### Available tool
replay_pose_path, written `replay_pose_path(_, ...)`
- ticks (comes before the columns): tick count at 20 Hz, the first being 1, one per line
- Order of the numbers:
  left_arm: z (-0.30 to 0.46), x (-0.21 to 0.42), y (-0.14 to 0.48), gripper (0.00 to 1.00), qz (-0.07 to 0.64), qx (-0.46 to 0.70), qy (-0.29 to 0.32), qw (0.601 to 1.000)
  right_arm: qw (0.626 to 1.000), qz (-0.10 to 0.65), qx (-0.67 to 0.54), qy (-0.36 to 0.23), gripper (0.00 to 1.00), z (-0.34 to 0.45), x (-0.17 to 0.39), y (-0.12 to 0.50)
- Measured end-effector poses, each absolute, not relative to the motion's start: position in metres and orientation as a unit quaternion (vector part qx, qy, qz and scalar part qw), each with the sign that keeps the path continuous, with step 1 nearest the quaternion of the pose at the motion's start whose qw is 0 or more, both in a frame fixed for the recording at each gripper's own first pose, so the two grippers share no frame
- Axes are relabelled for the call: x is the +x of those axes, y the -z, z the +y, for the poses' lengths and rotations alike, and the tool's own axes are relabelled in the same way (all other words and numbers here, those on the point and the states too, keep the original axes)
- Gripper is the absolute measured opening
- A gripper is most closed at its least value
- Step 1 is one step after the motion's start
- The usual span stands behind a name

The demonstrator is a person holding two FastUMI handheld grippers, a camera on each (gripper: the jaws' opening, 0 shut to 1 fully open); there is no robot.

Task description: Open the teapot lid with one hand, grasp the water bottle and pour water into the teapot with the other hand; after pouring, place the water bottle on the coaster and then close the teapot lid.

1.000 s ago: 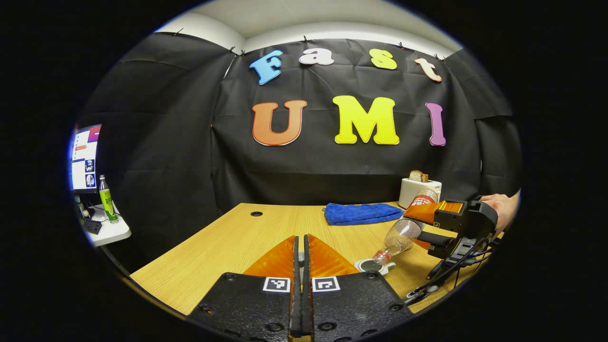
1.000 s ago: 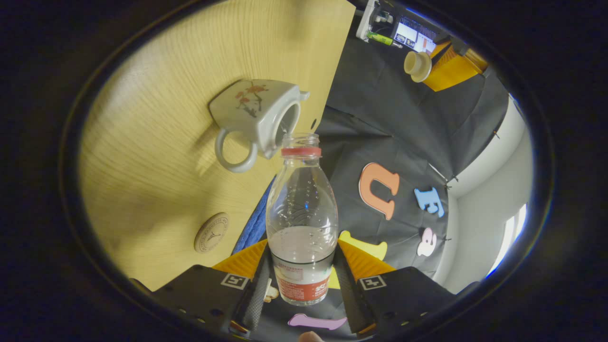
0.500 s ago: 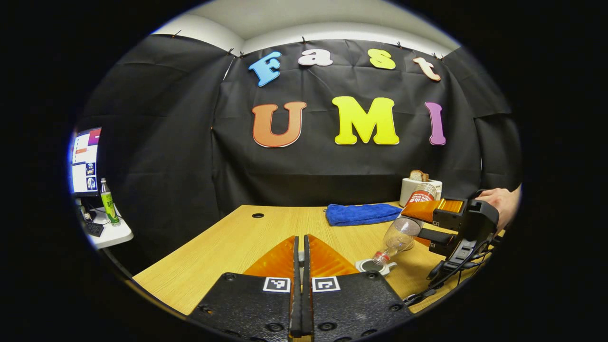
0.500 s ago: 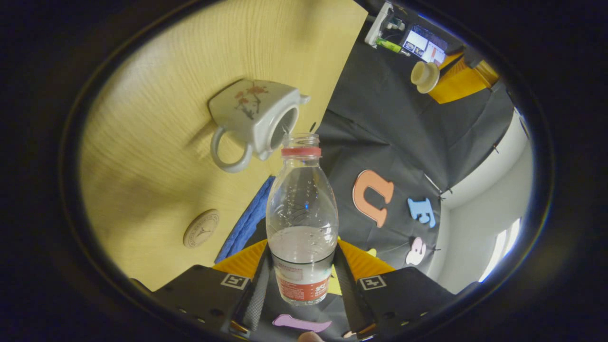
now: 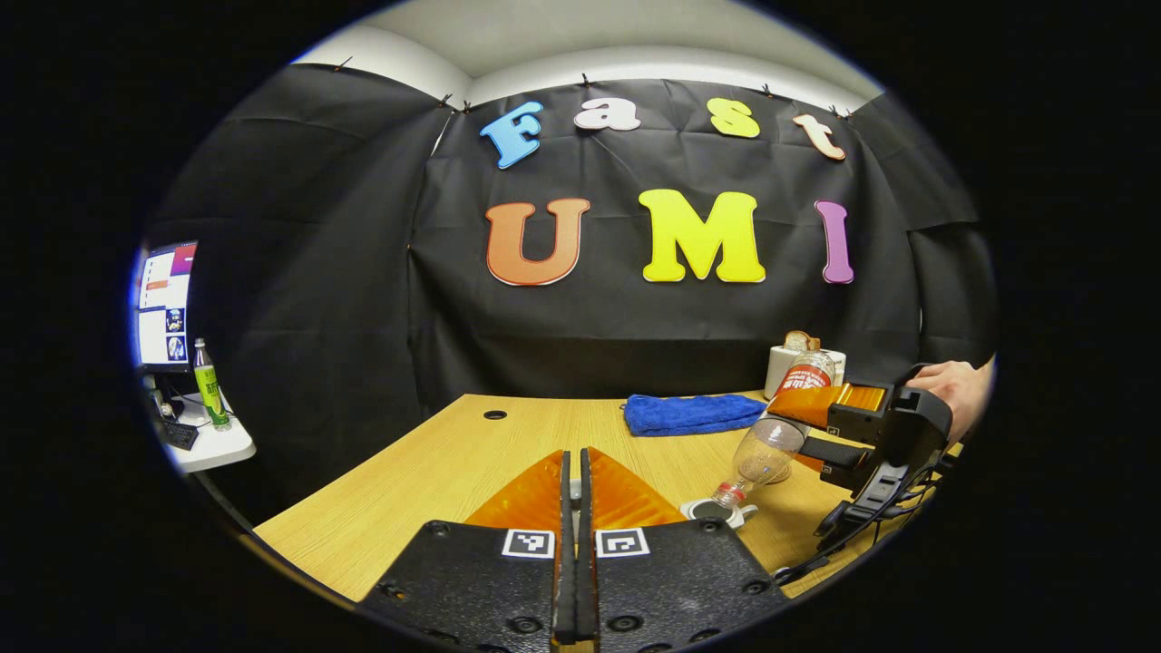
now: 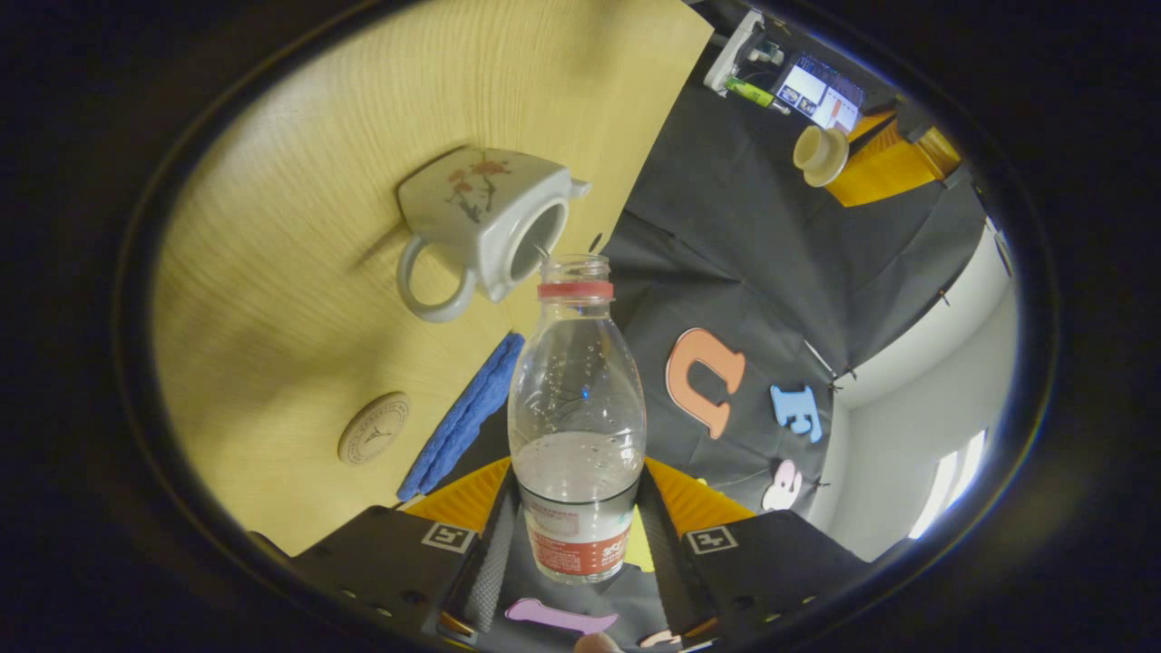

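Both fingers of the right gripper [image 6: 578, 535] are clamping the water bottle [image 6: 577, 426], tilted over the open teapot [image 6: 485, 227]; misaligned, water may be spilling beside the teapot. Left gripper [image 5: 573, 508] is pinching the lid [image 6: 821, 154].

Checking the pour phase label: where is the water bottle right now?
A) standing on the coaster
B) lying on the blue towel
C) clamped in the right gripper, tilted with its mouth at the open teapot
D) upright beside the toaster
C: the right gripper is shut on the water bottle, whose mouth points at the open teapot; the coaster is bare.
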State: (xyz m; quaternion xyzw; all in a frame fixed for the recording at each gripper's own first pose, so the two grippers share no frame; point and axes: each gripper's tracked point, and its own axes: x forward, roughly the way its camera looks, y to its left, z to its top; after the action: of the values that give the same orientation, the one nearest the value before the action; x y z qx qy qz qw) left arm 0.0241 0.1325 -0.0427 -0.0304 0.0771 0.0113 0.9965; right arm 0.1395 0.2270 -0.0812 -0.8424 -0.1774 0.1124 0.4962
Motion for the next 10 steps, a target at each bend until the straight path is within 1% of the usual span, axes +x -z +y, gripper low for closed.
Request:
replay_pose_path(4, 0.133, 0.023, 0.043, 0.03, 0.075, -0.030, -0.009, 0.997, 0.494, -0.180, -0.844, -0.111, 0.69, 0.229, 0.142, 0.078)
replay_pose_path(6, 0.134, 0.023, 0.044, 0.02, 0.076, -0.029, -0.010, 0.997, 0.501, -0.176, -0.840, -0.112, 0.69, 0.227, 0.143, 0.079)
replay_pose_path(7, 0.134, 0.022, 0.043, 0.03, 0.075, -0.030, -0.011, 0.997, 0.511, -0.171, -0.834, -0.114, 0.69, 0.226, 0.145, 0.080)
replay_pose_path(10, 0.138, 0.022, 0.041, 0.03, 0.072, -0.033, -0.015, 0.997, 0.561, -0.140, -0.806, -0.127, 0.70, 0.217, 0.151, 0.089)
